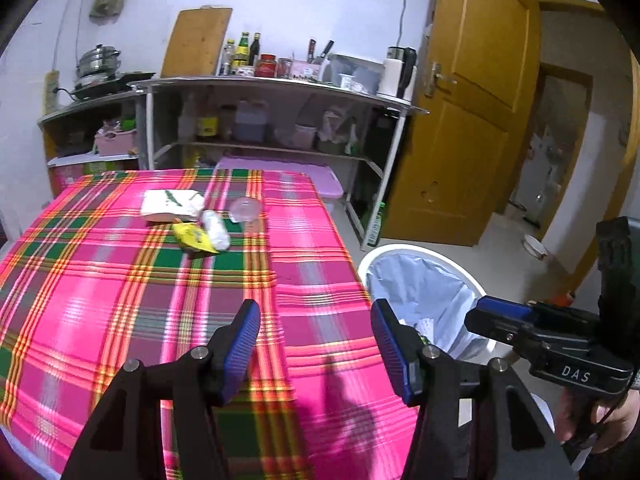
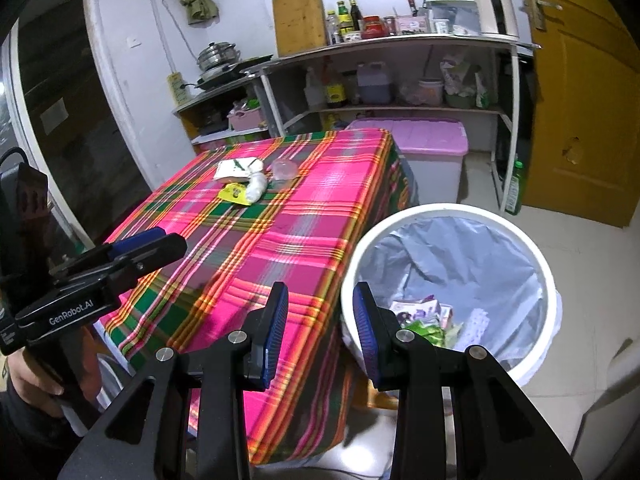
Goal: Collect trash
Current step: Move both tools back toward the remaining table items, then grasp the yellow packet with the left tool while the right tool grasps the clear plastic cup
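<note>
A white napkin pack (image 1: 171, 204), a yellow wrapper (image 1: 195, 238), a white crumpled bag (image 1: 215, 234) and a clear plastic cup (image 1: 245, 210) lie together at the far middle of the pink plaid table (image 1: 120, 300). They also show in the right wrist view: pack (image 2: 236, 169), wrapper (image 2: 235, 193), bag (image 2: 256, 187), cup (image 2: 283, 171). A white bin (image 2: 452, 216) with a blue liner stands on the floor right of the table and holds several wrappers (image 2: 420, 314). My left gripper (image 1: 316, 344) is open and empty above the table's near right part. My right gripper (image 2: 320, 320) is open and empty, between the table edge and the bin.
A metal shelf (image 1: 280, 84) with bottles, jars and a kettle stands behind the table. A pink-lidded storage box (image 2: 428, 140) sits on the floor by it. A yellow door (image 1: 472, 100) is at the right. The bin (image 1: 424, 252) is close to the table's right edge.
</note>
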Action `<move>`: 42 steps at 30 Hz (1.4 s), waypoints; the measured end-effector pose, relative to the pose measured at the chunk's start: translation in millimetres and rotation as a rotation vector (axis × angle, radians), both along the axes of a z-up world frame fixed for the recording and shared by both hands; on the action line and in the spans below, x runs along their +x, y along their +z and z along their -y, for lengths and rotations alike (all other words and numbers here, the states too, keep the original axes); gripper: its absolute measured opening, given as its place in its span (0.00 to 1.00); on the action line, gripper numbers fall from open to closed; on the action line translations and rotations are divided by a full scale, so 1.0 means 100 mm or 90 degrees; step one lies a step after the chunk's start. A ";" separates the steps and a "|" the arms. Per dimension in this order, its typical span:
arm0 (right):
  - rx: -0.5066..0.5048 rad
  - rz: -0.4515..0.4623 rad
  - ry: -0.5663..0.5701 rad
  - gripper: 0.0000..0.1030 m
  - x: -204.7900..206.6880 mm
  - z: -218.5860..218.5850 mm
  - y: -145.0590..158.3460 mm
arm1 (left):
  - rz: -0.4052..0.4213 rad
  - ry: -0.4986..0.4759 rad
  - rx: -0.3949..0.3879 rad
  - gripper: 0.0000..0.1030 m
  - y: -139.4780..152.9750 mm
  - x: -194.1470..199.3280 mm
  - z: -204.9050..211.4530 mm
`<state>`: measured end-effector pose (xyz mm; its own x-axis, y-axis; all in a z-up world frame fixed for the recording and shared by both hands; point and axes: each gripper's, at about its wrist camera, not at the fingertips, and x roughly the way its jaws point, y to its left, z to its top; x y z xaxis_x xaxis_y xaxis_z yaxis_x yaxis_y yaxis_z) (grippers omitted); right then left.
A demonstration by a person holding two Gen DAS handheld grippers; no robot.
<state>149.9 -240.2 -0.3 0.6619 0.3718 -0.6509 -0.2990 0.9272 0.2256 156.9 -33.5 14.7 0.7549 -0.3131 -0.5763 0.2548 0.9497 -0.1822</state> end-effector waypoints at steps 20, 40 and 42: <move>-0.048 -0.011 0.067 0.34 0.43 -0.55 -0.01 | -0.009 0.060 -0.021 0.55 -0.10 0.21 -0.63; -0.057 -0.037 0.091 0.34 1.31 -0.90 -0.10 | -0.067 0.087 -0.046 0.55 -0.25 1.19 -0.90; -0.059 -0.039 0.092 0.34 1.39 -0.93 -0.12 | -0.074 0.094 -0.049 0.55 -0.29 1.32 -0.91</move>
<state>288.6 -147.7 -12.4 0.5632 0.3973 -0.7245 -0.4193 0.8930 0.1637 289.2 57.4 -14.6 0.7252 -0.2506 -0.6413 0.0867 0.9572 -0.2760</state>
